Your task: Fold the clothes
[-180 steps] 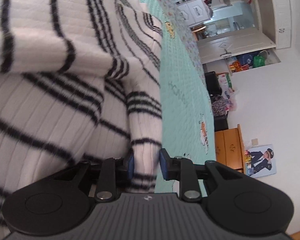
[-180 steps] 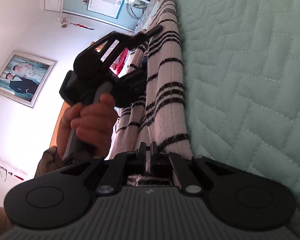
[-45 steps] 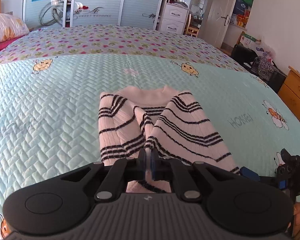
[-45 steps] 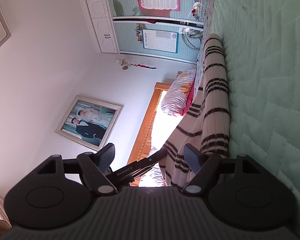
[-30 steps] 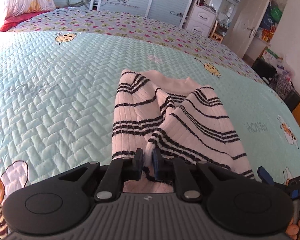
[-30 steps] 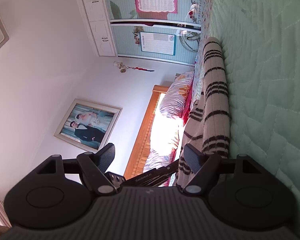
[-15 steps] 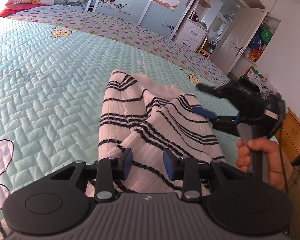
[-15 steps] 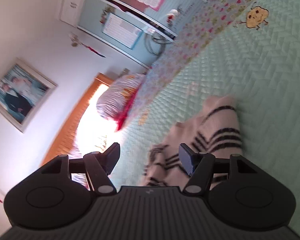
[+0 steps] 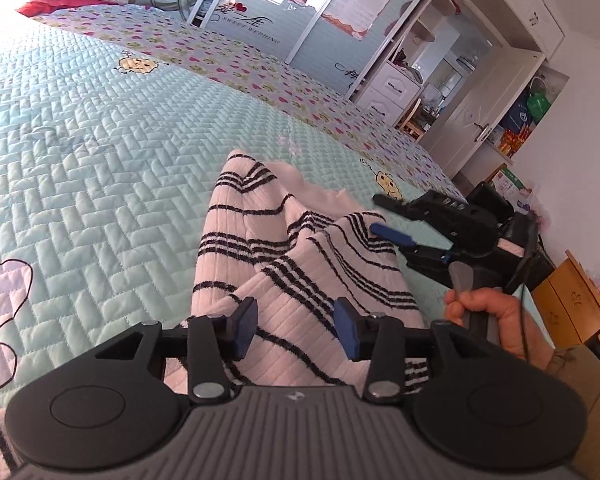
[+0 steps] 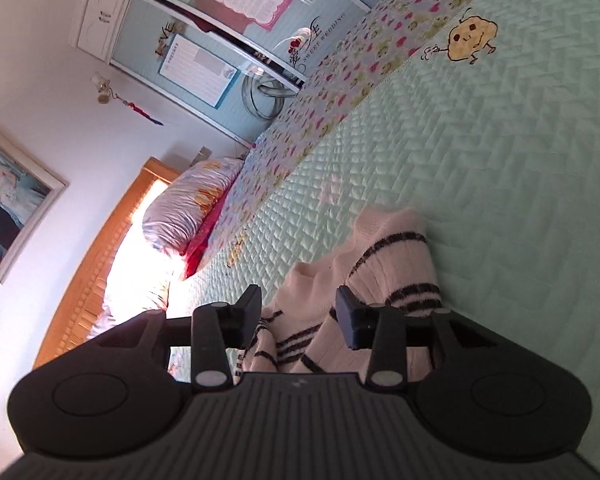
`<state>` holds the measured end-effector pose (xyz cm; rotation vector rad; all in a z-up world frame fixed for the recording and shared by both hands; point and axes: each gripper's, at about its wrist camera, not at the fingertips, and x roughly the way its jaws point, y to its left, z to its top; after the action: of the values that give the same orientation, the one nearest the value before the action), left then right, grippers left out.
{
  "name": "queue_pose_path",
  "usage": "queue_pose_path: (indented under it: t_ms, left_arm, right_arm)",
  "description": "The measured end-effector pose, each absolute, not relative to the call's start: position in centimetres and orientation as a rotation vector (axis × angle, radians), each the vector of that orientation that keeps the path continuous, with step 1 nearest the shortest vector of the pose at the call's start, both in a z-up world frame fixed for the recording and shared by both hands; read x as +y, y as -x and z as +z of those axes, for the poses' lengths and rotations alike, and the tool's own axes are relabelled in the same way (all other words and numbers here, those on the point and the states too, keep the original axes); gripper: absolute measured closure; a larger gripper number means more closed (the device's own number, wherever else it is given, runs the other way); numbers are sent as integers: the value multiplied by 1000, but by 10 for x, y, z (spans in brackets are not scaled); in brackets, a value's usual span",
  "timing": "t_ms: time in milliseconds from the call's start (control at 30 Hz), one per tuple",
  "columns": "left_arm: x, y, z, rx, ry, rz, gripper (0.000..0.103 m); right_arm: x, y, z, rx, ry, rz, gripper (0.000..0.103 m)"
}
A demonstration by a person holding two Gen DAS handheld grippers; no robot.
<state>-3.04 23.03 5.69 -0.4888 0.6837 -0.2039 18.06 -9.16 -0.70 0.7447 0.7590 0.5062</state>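
My left camera looks low along the sweater (image 9: 284, 248) across the bed (image 9: 80, 152), nearly level, and sees my right gripper (image 9: 384, 216). My right camera is rolled sideways, close above the sweater's collar end (image 10: 380, 264). Both share sweater, bed and wardrobe (image 9: 284, 8).

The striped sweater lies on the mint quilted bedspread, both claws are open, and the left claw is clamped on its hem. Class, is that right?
Not quite. In the left wrist view the left claw stands open above the striped sweater, gripping nothing. The rest holds: it lies on the mint quilted bedspread, and the right claw is open too.
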Motion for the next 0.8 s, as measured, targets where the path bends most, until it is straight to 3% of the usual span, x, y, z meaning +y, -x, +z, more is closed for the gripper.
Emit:
queue_pose_path:
  t_ms: [33, 67, 100, 167, 233, 267, 467, 500, 533, 600, 667, 700, 733, 800]
  left_arm:
    - [232, 35, 59, 680, 501, -199, 58]
    - [234, 39, 61, 676, 514, -194, 57]
    - [236, 43, 63, 672, 526, -190, 57]
    - [241, 51, 67, 665, 551, -180, 54]
    - [245, 59, 71, 658, 575, -171, 52]
    - [246, 66, 72, 660, 584, -168, 52]
    - [254, 108, 71, 667, 685, -140, 50]
    - [255, 113, 71, 671, 701, -125, 50]
    - [256, 119, 71, 675, 718, -111, 50]
    - [261, 129, 74, 679, 766, -88, 50]
    - [271, 142, 74, 674, 824, -50, 50]
    - [277, 149, 74, 668, 857, -25, 50]
    - [284, 155, 73, 662, 891, -1, 50]
    - [297, 169, 71, 649, 957, 48, 48]
  right_arm:
    - [-90, -188, -14, 809, -671, 438, 74]
    - [-95, -186, -16, 810, -688, 427, 96]
    - [-101, -182, -17, 801, -724, 429, 103]
    - [-112, -174, -19, 782, -795, 433, 100]
    - [-120, -157, -14, 760, -848, 479, 64]
    - [-122, -143, -7, 746, -861, 533, 61]
    - [-134, -68, -7, 787, -912, 622, 59]
    - [-137, -63, -12, 804, -908, 596, 63]
    - [-140, -58, -17, 821, -904, 570, 103]
    - [-146, -48, -27, 854, -895, 518, 103]
    - [-150, -35, -24, 849, -887, 520, 87]
    - [-150, -25, -12, 819, -884, 561, 70]
    - [-148, -10, 0, 794, -890, 604, 63]
    - [-147, 18, 11, 798, -907, 669, 60]
